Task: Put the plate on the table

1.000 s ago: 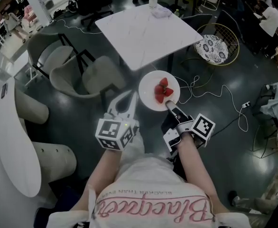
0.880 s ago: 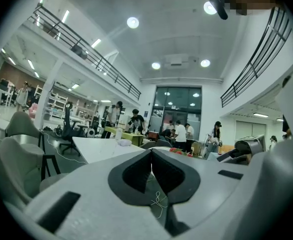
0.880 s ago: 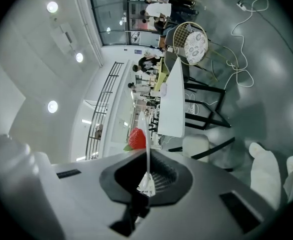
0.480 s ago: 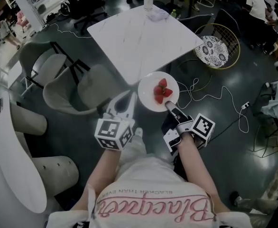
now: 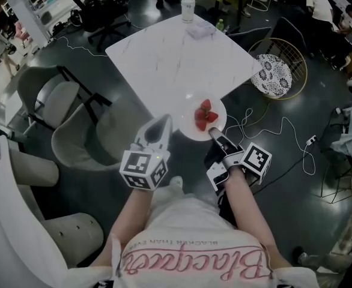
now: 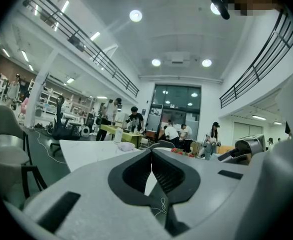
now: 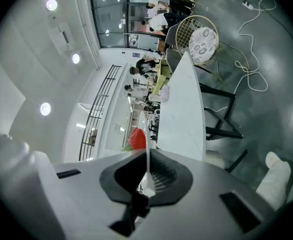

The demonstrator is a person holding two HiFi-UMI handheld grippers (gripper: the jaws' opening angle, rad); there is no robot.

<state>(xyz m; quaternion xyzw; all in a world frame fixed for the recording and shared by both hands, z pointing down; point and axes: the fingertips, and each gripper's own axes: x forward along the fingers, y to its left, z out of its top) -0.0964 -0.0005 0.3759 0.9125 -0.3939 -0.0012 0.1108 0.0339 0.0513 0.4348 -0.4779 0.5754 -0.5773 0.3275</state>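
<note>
A white plate carrying several strawberries hangs level in the air, its far rim just over the near corner of the white marble table. My right gripper is shut on the plate's near rim. In the right gripper view the plate shows edge-on between the jaws, a strawberry beside it and the table beyond. My left gripper floats left of the plate, shut and holding nothing; in the left gripper view its fingertips touch.
A cup and a crumpled cloth sit at the table's far corner. Grey chairs stand left of the table, a wire chair with a patterned cushion to the right. A white cable lies on the dark floor. People stand at the back.
The table has drawn closer in the head view; the plate, formerly over the floor short of the table, now reaches its near corner. Both grippers keep their hold and state.
</note>
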